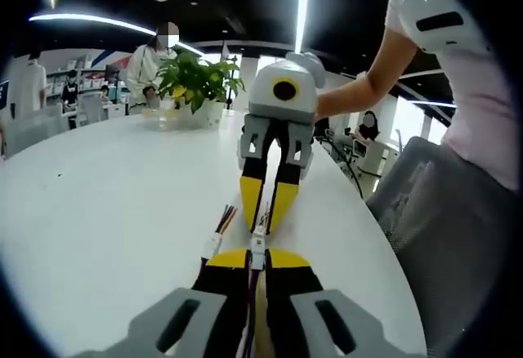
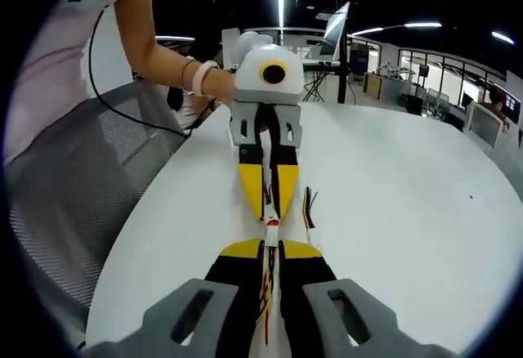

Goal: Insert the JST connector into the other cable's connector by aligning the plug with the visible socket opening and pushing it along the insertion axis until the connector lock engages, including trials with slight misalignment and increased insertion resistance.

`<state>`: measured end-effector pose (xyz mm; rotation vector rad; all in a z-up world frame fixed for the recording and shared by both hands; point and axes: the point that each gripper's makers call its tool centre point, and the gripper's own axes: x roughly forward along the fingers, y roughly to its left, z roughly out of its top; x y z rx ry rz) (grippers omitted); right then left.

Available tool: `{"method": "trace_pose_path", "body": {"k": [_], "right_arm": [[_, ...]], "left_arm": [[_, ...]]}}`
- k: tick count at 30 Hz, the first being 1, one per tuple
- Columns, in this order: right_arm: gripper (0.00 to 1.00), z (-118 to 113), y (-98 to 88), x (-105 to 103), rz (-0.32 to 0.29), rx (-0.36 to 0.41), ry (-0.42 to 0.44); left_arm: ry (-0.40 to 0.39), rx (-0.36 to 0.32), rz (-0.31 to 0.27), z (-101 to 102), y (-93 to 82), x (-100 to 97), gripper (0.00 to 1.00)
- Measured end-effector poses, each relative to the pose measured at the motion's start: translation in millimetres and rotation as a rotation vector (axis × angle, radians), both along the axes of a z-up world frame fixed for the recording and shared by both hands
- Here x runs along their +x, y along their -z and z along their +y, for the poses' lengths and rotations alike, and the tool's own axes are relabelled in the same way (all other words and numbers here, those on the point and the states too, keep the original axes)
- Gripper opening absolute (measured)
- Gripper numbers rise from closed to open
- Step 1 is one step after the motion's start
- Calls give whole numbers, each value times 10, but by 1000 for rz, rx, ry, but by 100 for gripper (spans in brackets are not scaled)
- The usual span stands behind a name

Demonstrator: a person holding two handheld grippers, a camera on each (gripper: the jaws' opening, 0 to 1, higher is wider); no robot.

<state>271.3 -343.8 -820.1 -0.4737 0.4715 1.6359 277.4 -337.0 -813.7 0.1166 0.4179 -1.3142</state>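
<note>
The left tool (image 1: 257,253) and right tool (image 2: 272,248) are showing yellow tips on black jaws with grey bodies. The connectors (image 1: 258,239) are showing white, trailing red, black and yellow wires (image 2: 308,204) over a white tabletop (image 1: 106,203). A potted plant (image 1: 198,80) is showing green and yellow leaves.

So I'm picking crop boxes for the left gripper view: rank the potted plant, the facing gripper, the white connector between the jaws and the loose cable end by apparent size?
1. Right gripper, though nearness inflates it.
2. Potted plant, farther away.
3. Loose cable end.
4. White connector.
The last two look close; their order is unsure.
</note>
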Motion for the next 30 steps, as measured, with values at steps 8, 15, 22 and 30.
{"method": "trace_pose_path", "body": {"k": [8,15,22,30], "right_arm": [[4,-10,10,28,-4,-12,-6],[4,-14,11,51,-3,-11,-3],[4,-13,27,44,-6,-18,-16],[4,-12,56,38,-8,-37,-30]], "left_arm": [[-4,3,-6,-2,0,26,0],[1,10,-3,-11,17,39,0],[10,24,-3,-20,33,47,0],[30,44,-8,-33,36,41,0]]}}
